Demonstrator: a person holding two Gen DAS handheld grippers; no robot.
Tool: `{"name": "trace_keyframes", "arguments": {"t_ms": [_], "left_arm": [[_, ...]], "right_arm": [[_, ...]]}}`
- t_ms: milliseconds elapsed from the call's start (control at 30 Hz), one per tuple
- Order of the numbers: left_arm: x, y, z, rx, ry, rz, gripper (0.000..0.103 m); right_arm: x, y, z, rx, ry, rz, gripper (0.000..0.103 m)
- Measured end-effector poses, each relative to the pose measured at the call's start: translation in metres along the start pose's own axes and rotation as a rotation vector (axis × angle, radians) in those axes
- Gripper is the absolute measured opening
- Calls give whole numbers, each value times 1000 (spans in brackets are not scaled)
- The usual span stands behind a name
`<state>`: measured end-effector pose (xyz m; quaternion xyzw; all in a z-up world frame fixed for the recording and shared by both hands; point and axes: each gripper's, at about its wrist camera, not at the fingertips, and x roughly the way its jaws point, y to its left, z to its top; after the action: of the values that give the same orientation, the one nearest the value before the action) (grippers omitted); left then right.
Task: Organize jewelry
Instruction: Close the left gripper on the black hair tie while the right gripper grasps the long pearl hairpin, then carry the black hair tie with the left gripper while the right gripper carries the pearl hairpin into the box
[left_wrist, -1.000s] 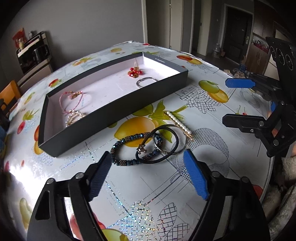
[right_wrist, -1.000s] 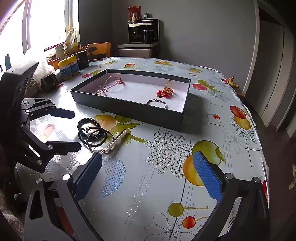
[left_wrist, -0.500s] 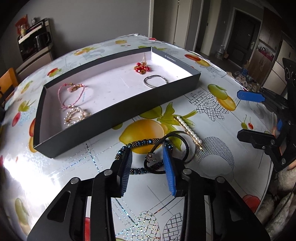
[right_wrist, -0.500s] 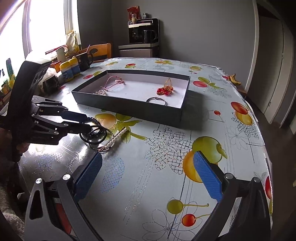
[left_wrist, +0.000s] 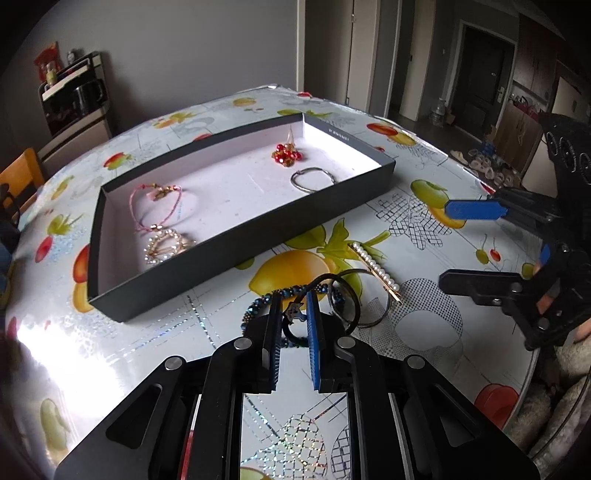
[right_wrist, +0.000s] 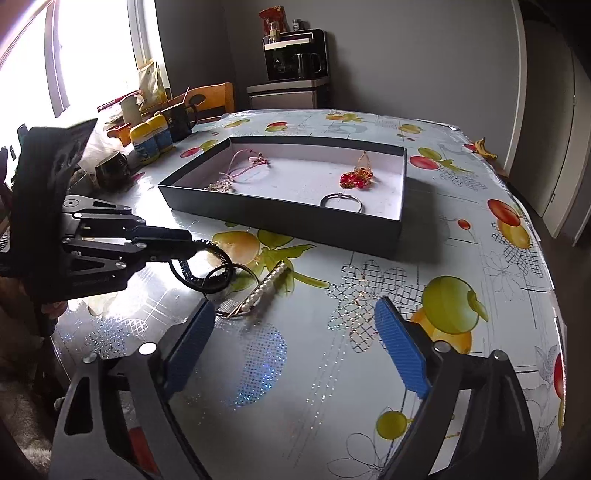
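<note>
my left gripper (left_wrist: 292, 314) has just been closing and now pinches the black cord bracelet with a small charm (left_wrist: 295, 308) and the dark blue beaded bracelet (left_wrist: 258, 303) just short of the shallow black cardboard tray (left_wrist: 240, 254), where it stood wide a second ago. four pieces lie in the tray. my right gripper (right_wrist: 291, 332) has been narrowing with nothing between its pads, over open fruit-print tablecloth (right_wrist: 369, 369). one pearl hair clip (right_wrist: 264, 288) lies beside the bracelets.

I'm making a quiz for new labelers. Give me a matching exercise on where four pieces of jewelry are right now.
Things:
1. red bead cluster
2. pearl hair clip
3. black cord bracelet
4. pink cord bracelet

Places:
A. on the tablecloth, right of the left gripper
B. between the left gripper's pads
C. tray, far right end
D. tray, near left end

Pairs: 1-C, 2-A, 3-B, 4-D
</note>
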<state>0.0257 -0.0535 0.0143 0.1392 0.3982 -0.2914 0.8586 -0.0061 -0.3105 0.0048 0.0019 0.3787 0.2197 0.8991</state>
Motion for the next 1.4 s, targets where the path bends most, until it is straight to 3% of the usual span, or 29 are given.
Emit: {"name": "trace_keyframes", "arguments": {"t_ms": [200,567,733,1400], "left_arm": [[-28,16,-10,-46,-64,-2,13],[-42,34,-23,-91,-108,-27,13],[-43,35,-24,-93,-118,-28,13],[-45,36,-22,-101,-119,-16,13]], "right_arm": [[22,19,8,-21,63,3,42],[52,35,15,-39,147,-87,33],[50,30,15,-12,143,-71,8],[13,39,31,-36,17,-34,8]]}}
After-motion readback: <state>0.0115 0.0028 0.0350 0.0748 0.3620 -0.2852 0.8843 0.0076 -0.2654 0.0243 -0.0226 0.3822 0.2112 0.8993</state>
